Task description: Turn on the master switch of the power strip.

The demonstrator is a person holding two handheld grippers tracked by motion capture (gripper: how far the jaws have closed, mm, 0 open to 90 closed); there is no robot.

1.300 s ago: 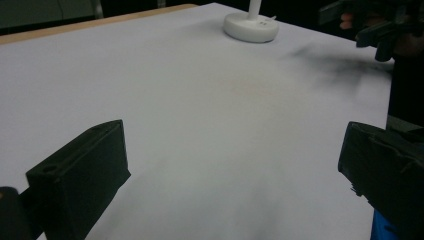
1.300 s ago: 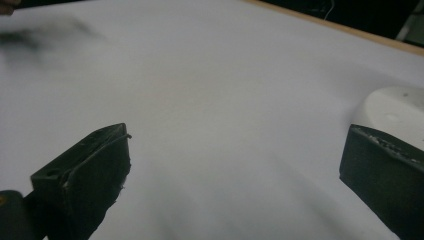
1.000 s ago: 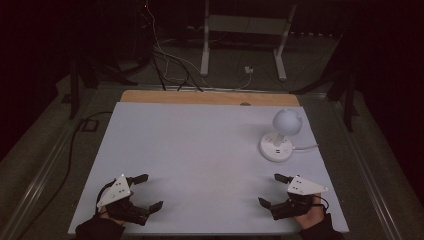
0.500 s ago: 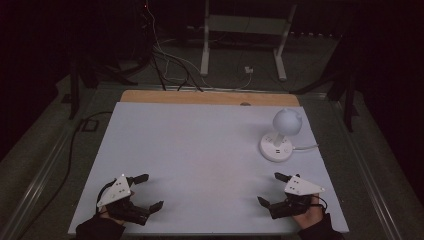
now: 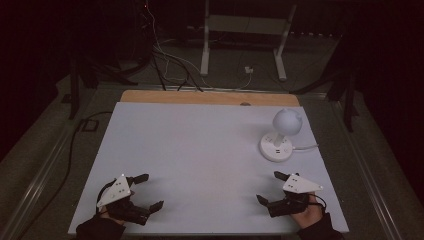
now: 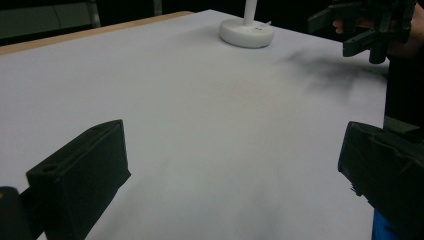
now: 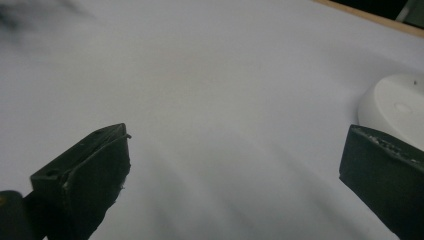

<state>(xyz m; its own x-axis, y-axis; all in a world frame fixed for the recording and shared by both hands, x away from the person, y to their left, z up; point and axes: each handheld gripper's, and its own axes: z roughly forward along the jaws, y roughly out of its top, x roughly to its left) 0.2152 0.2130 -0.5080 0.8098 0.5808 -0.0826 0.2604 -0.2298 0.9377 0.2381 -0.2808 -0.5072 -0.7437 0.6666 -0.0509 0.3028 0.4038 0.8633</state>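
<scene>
My left gripper [image 5: 148, 191] rests near the front left corner of the white table [image 5: 200, 145], jaws wide apart with nothing between them. At the front right my right gripper [image 5: 270, 187] is likewise open and empty. A white round base [image 5: 276, 146] with a white ball-shaped top [image 5: 287, 121] on a short stem stands at the right, beyond the right gripper. In the left gripper view [image 6: 232, 175] the base [image 6: 247, 34] lies far off, with the other gripper [image 6: 370, 25] at the top right. In the right gripper view [image 7: 235, 165] the base [image 7: 395, 107] sits close by the right jaw.
A white cable [image 5: 304, 147] runs from the base toward the table's right edge. A wooden strip [image 5: 210, 97] borders the table's far edge. Beyond it on the dark floor are a metal stand [image 5: 242, 30] and loose cables [image 5: 170, 60].
</scene>
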